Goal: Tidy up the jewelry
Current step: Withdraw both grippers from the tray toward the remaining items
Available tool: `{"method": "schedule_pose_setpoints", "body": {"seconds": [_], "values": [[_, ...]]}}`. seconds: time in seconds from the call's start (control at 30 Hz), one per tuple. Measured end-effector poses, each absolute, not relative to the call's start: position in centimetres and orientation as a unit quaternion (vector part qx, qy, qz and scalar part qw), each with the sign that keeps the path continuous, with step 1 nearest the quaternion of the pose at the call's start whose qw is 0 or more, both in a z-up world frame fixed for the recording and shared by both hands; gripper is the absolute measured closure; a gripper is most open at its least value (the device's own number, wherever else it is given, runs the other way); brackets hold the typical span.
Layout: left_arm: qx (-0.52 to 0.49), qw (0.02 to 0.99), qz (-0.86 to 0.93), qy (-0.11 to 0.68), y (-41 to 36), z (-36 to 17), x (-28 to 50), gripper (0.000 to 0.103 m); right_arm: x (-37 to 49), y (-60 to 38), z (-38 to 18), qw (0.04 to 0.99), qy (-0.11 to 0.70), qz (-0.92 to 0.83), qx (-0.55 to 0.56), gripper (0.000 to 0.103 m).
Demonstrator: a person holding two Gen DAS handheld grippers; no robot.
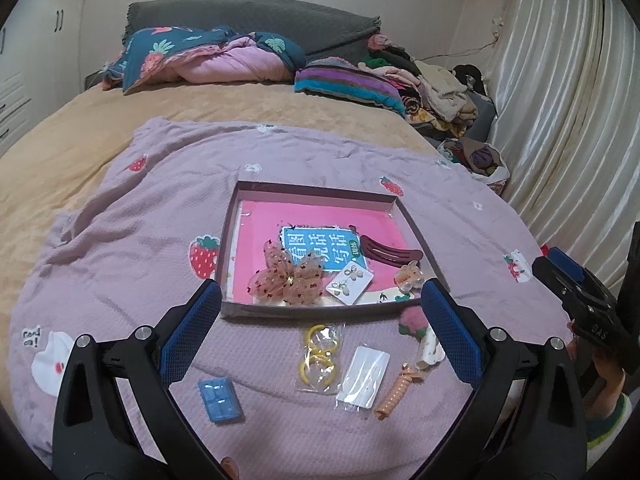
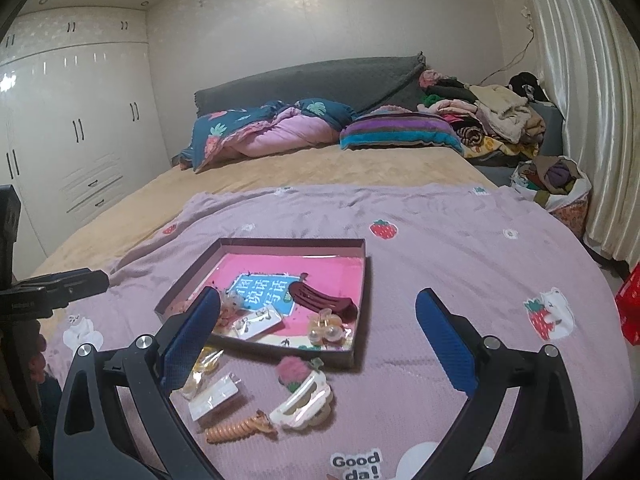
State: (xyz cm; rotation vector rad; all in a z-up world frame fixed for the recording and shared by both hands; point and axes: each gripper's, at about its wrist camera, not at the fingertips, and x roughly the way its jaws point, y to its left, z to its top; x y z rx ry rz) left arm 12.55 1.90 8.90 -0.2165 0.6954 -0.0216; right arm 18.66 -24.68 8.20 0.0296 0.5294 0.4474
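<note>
**Desk:** Left claw point(image 1: 322, 314) first — how does it stand in its own view?

**Photographer:** Spread wide and empty, blue pads point(image 1: 200, 332) apart above a lilac strawberry-print blanket point(image 1: 120, 220) laid on the bed. Beyond the tips lies a shallow box point(image 1: 316, 194) lined in pink. Inside it: a gauzy peach bow point(image 1: 290, 280), a card of earrings point(image 1: 350, 286), a dark red hair clip point(image 1: 390, 254) and a clear claw clip point(image 1: 408, 278). On the blanket in front of the box, between the fingers: a bag of yellow hair ties point(image 1: 320, 354), a clear packet point(image 1: 365, 376), an orange coil tie point(image 1: 394, 392), a blue case point(image 1: 220, 399) and a pink pompom clip point(image 1: 412, 320). The other tool shows at the right edge.

**Desk:** And the right wrist view?

**Photographer:** Right claw point(image 2: 318, 304) likewise gaping, holding nothing. The box point(image 2: 292, 242) sits just past its left finger, the dark red hair clip point(image 2: 324, 300) within. Nearer, on the blanket: a white hair clip point(image 2: 302, 404) touching the pink pompom clip point(image 2: 292, 370), the coil tie point(image 2: 238, 430) and clear packet point(image 2: 214, 396) beside them. Wardrobe point(image 2: 72, 120) at left, curtain point(image 2: 584, 80) at right.
</note>
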Motion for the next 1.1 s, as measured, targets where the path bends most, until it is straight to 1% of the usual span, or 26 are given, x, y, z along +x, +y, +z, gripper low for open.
{"method": "schedule_pose_setpoints", "body": {"seconds": [0.6,1.1], "values": [[-0.104,0.936,0.008,0.336,3.5,8.5,10.0,0.01,15.0,-24.2,8.2,0.939,0.266,0.219,-0.003,0.005],[-0.101,0.93,0.022,0.352,4.5,6.9,8.2,0.01,13.1,-23.2,6.3,0.931,0.291,0.221,-0.002,0.005]]}}
